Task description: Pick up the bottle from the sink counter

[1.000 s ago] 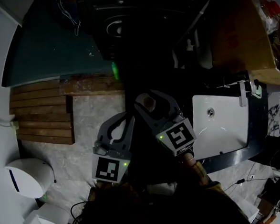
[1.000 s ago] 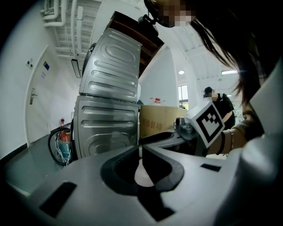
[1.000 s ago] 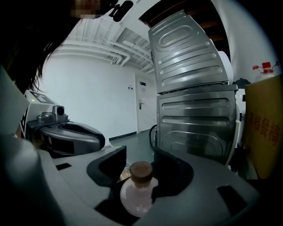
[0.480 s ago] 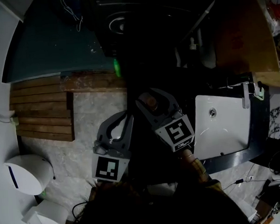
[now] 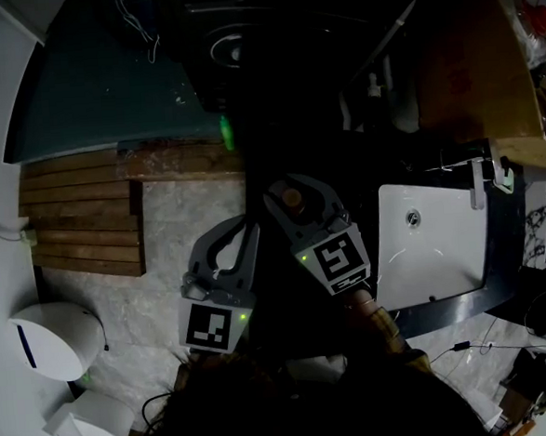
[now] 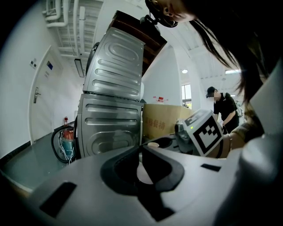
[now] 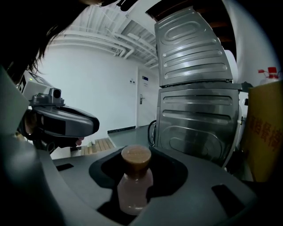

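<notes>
A small pale bottle [image 7: 134,187] with a brown cap [image 7: 136,156] stands upright between the jaws of my right gripper [image 7: 138,151]. The jaws are closing on it and their sides touch its body. In the dim head view only the cap of the bottle [image 5: 292,199] shows inside the right gripper [image 5: 286,184], held in the air left of the sink [image 5: 434,248]. My left gripper [image 5: 248,227] hangs just to the left of it, lower. Its jaws meet at the tips with nothing in them, as the left gripper [image 6: 140,149] view shows.
The white sink basin sits in a dark counter [image 5: 466,306] at the right. Stacked steel washing machines [image 7: 194,110] rise ahead, a cardboard box [image 6: 162,121] beside them. Wooden slats [image 5: 82,221] and a white toilet [image 5: 53,344] lie to the left. A person [image 6: 223,110] stands far behind.
The right gripper has drawn slightly left and back with the bottle still inside it, and its jaws have narrowed. The left gripper has stayed put.
</notes>
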`<state>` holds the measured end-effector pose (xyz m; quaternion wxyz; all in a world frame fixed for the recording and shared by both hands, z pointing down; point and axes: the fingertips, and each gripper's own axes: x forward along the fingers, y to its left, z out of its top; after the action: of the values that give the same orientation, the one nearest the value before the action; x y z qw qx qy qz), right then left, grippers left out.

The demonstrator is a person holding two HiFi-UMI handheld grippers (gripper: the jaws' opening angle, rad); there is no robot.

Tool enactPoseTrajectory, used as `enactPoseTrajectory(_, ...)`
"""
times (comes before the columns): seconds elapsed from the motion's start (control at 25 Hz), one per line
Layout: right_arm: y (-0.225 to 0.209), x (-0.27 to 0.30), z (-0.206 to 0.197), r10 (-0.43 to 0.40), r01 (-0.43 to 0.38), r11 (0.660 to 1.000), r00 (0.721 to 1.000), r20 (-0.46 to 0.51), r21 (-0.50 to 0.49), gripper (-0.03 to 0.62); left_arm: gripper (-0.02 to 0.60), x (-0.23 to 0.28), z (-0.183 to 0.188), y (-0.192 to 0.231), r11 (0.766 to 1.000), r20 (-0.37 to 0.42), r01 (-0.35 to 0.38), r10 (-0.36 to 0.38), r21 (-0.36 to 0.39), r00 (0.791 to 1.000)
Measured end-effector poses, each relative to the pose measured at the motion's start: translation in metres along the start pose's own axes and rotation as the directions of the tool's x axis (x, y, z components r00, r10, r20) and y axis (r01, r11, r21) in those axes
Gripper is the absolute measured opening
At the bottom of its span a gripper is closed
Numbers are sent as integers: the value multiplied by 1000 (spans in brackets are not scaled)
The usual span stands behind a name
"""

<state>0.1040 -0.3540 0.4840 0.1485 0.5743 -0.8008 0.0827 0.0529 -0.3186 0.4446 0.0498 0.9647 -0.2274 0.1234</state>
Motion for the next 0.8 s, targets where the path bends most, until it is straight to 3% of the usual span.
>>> enactPoseTrajectory(0.4,4,0,0,12,-13,998,1000,-20,-59,120,35,-4,2,5,1000,2,-17,17,-6,1000)
enactPoseTrajectory(0.8,8,-13,3,14,-16,999,999,-44,-29,115,35,-12,23,2,999,36,-9,8,30,999)
